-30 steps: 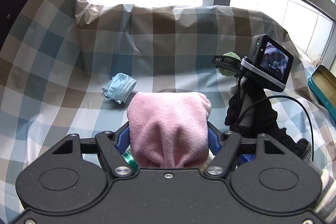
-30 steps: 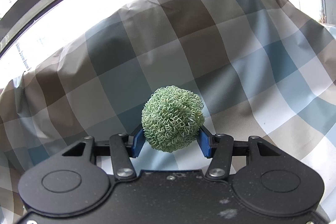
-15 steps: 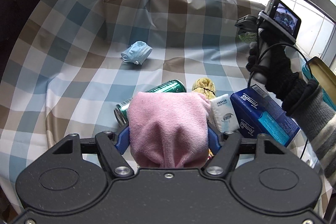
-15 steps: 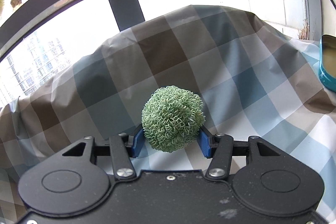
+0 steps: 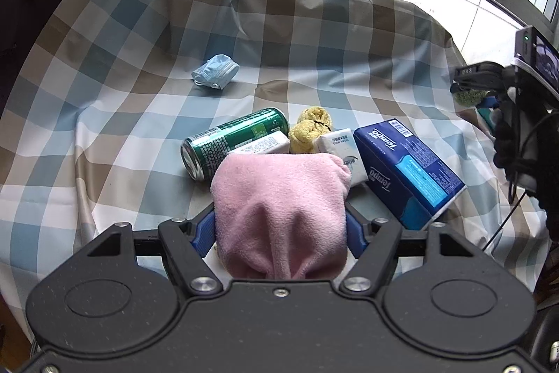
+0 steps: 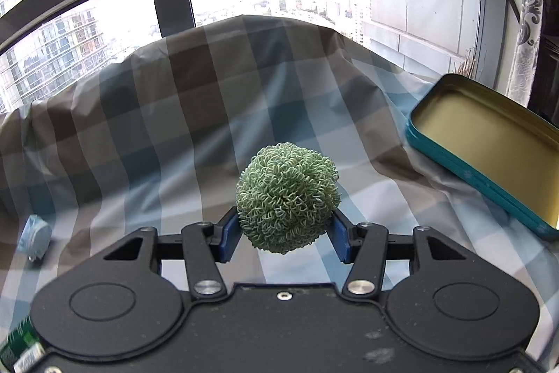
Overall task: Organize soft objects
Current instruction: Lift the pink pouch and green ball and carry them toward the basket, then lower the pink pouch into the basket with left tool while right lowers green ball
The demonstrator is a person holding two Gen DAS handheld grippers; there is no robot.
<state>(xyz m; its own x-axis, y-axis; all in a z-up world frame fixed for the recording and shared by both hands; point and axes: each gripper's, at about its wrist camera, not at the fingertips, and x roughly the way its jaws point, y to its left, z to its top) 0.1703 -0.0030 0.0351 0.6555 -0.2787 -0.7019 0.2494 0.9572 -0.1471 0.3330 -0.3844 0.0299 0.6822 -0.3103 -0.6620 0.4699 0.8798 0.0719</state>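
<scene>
The checked cloth (image 5: 349, 34) covers the whole tabletop and rides up in loose folds at the back, so anything set on a slope there may roll or slide. The open tin (image 6: 489, 145) lies tilted on one of those folds, off to the right of the right tongs (image 6: 284, 233); its gold inside shows nothing in it. A drop onto its raised rim could tip it or bounce out.

The left tongs (image 5: 279, 233) are closed on a pink towel (image 5: 279, 208), held above the clutter. Its loose front edge hangs near the blue tissue box (image 5: 408, 170), the green can (image 5: 230, 142), the yellow sock (image 5: 311, 128) and the small tissue packs (image 5: 340, 145); sweeping low could drag them or set the can rolling.

The right tongs pinch a green scrubber ball (image 6: 286, 198) at its sides only. It is springy, so I judge it could pop free.

A blue face mask (image 5: 215, 76) lies apart, farther back.
</scene>
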